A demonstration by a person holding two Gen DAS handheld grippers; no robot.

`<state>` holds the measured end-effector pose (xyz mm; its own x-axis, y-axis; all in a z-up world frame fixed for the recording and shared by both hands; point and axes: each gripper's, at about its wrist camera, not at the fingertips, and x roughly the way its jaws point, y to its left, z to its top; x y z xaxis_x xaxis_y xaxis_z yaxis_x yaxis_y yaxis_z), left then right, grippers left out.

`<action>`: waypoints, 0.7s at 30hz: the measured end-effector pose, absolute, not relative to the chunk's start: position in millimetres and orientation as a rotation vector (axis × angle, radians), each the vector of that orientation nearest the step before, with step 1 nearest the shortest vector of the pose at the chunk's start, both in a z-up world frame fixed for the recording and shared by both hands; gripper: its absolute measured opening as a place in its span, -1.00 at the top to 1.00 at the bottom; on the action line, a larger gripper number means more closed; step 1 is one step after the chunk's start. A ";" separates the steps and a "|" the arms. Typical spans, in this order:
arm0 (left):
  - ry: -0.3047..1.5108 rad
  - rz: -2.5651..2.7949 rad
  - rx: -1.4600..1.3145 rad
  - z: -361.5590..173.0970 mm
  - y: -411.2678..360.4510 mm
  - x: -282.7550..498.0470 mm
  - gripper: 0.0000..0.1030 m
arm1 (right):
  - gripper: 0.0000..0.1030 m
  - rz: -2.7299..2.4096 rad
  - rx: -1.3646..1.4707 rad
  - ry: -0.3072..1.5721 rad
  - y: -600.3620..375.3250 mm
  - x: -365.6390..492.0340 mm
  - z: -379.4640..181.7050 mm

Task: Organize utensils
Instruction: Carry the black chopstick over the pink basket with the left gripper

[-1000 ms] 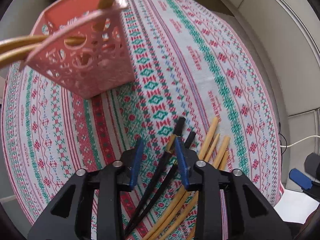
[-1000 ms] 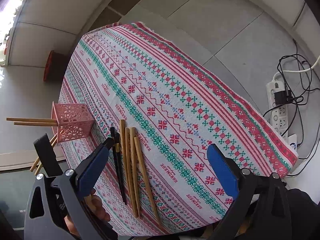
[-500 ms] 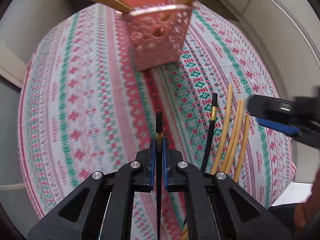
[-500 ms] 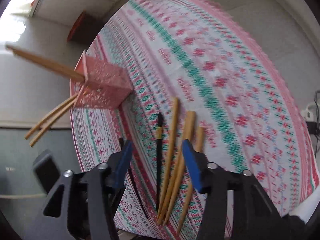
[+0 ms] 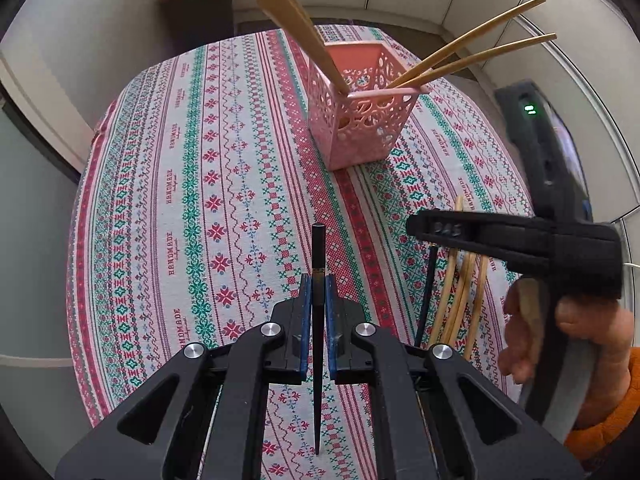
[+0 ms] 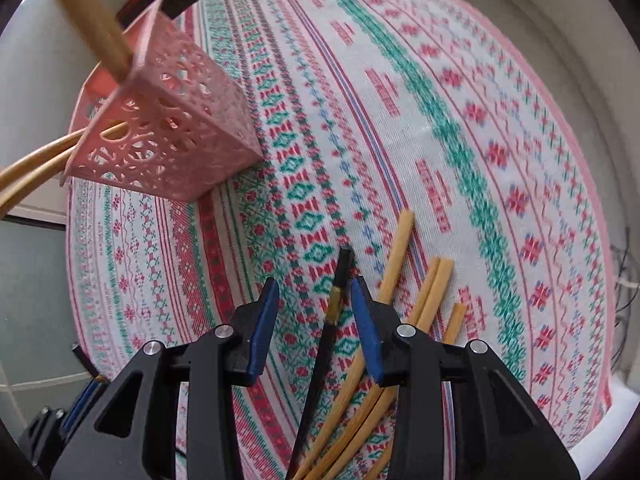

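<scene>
Black chopstick [image 5: 318, 252] clamped in left hand-held gripper [image 5: 316, 292].

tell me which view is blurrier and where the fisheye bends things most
Right wrist view: soft, the tablecloth print smears and the pink basket is slightly blurred. Left wrist view: sharp, crisp on the black chopstick in the left tongs. Both views: bending is strongest at the rim, curving the table's edges.

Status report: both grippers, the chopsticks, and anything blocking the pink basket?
Left gripper shut on black chopstick. Right gripper open over second black chopstick. Pink basket path unobstructed.
</scene>
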<state>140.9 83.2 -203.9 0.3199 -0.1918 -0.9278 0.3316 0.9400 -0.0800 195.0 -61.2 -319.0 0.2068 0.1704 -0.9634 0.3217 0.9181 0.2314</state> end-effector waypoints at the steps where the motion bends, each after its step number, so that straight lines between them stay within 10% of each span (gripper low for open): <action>1: 1.188 -0.342 0.132 -201.9 83.5 139.7 0.89 | 0.65 -0.124 0.408 1.368 -57.8 195.5 -319.9; 21: 0.855 -0.409 0.082 -107.2 99.5 83.4 0.89 | 0.86 0.070 0.515 0.872 -96.7 81.3 -164.3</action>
<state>83.4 99.5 -107.2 0.5834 -0.3177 -0.7475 0.3826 0.9193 -0.0921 81.3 -96.7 -164.3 0.6494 0.2644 -0.7130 0.1469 0.8763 0.4588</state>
